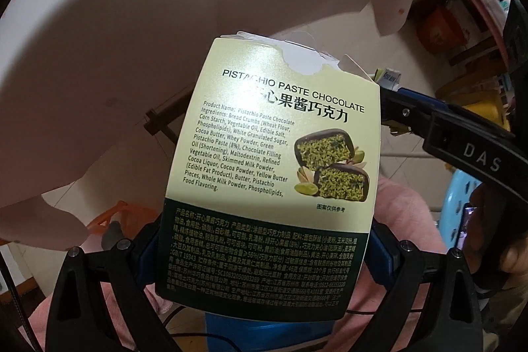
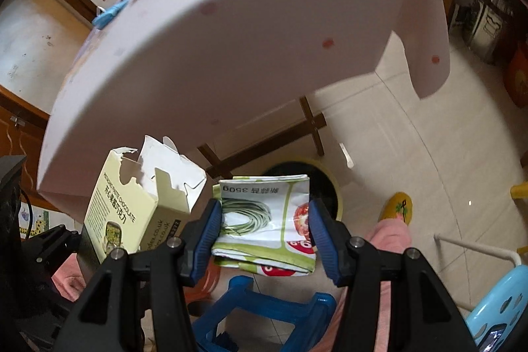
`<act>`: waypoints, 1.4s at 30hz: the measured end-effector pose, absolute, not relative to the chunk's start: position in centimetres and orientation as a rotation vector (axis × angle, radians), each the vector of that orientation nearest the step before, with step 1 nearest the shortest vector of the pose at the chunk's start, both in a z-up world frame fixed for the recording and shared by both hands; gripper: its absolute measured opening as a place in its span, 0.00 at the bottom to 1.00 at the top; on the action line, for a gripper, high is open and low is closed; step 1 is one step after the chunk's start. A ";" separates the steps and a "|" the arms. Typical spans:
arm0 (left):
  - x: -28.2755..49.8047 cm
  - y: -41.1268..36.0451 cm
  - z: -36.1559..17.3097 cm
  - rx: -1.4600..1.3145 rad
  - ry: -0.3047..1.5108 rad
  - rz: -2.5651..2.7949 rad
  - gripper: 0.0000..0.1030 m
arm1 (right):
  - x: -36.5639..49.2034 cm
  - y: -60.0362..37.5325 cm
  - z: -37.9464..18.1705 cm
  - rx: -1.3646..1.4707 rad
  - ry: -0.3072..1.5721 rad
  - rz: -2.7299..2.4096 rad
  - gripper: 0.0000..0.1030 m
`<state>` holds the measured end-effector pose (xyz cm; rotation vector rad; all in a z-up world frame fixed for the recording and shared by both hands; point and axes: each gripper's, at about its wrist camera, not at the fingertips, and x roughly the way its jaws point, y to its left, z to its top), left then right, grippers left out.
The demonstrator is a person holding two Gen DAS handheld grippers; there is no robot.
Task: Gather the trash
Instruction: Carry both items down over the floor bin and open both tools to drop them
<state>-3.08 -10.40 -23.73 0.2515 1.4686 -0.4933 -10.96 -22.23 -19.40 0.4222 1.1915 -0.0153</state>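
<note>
Chocolate box [image 1: 264,174] clamped in left tool [image 1: 264,256], folded wrapper [image 2: 267,220] apparently clamped in right tool [image 2: 264,230], beside table edge [image 2: 231,108].

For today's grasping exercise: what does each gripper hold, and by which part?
Left gripper: torn pale-green cardboard chocolate box, by its dark-green bottom end. Right gripper: folded white-and-green plastic food packet, by its two side edges.

You can read "PISTACHIO PASTE CHOCOLATE" on the torn chocolate box [image 1: 270,174], above its "Product Name" and "Ingredients" list and Chinese print. "DAS" marks the right claw's arm [image 1: 475,150]. The folded packet [image 2: 267,220] shows "350g", upside down.
</note>
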 end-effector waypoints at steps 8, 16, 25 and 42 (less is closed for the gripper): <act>-1.7 -12.6 -29.6 0.311 1.484 -0.458 0.94 | -9.7 -23.4 -25.7 0.458 1.266 -0.051 0.53; -0.4 -14.1 -33.5 0.287 1.511 -0.437 0.94 | -8.2 -24.2 -32.0 0.515 1.337 -0.078 0.53; -1.6 -15.2 -36.4 0.284 1.562 -0.421 0.94 | -6.9 -25.2 -36.5 0.568 1.388 -0.113 0.53; 0.1 -14.2 -37.4 0.271 1.595 -0.396 0.94 | -5.8 -24.3 -39.8 0.602 1.463 -0.112 0.56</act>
